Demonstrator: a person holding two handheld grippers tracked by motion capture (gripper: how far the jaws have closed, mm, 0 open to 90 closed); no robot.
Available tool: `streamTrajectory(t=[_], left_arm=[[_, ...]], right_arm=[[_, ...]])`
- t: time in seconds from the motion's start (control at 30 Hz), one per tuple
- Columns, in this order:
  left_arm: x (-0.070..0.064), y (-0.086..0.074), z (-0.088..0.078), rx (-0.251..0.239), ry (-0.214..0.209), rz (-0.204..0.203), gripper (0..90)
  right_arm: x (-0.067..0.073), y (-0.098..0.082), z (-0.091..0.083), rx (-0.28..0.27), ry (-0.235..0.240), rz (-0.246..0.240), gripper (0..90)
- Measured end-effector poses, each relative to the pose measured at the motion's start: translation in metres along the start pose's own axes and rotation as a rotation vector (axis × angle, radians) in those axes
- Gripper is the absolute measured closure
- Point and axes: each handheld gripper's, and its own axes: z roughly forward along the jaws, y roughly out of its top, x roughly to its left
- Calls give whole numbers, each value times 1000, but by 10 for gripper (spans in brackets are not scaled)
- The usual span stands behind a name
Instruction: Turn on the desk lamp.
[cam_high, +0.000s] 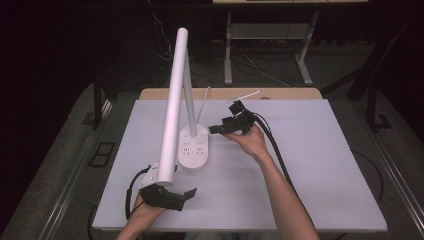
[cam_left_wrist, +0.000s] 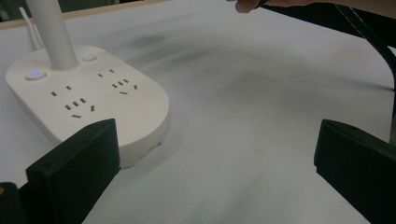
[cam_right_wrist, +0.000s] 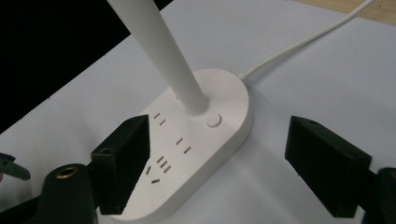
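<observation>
Both grippers are open and hold nothing. In the high view the left gripper (cam_high: 187, 196) sits low near the front edge of the table (cam_high: 320, 165), held by the person's left hand (cam_high: 145, 210). Its two black jaws stand far apart. Nothing sits between them.

In the high view the right gripper (cam_high: 216, 129) is farther back, held by the right hand (cam_high: 250, 140). It points at the back end of the lamp base and is just beside it. In the right gripper view its jaws are spread wide too. The left jaw is over the edge of the base, but I cannot tell if it touches it.

A white desk lamp (cam_high: 172, 105) stands in the middle of the table. Its base (cam_high: 194, 148) is flat and long with round ends. The base has plug holes (cam_left_wrist: 74, 105) on top, like a power strip. A small button (cam_left_wrist: 35, 74) on the base glows blue in the left gripper view. Another round button (cam_right_wrist: 213, 120) sits beside the pole (cam_right_wrist: 163, 51) in the right gripper view. A long white tube (cam_high: 170, 120) leans over from the top of the lamp, and its low end hangs just above the left gripper. A thin white cord (cam_right_wrist: 303, 44) runs from the back of the base toward the far edge of the table.

The table top is pale grey. Black cables (cam_high: 277, 150) trail from the right gripper along the person's arm.
</observation>
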Motion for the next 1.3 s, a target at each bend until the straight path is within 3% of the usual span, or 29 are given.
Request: streamTrajectory(t=[0.47, 0.67, 0.8, 1.3], left_arm=[[0, 0, 0, 5, -1, -3, 0], [0, 0, 0, 3, 1, -4, 0], [0, 0, 0, 3, -1, -5, 0], [0, 0, 0, -1, -1, -7, 0]], right_arm=[[-1, 11, 15, -13, -33, -6, 520], [-5, 12, 22, -38, 3, 18, 769], [-8, 9, 30, -23, 33, 24, 882], [-14, 0, 57, 5, 59, 72, 892]])
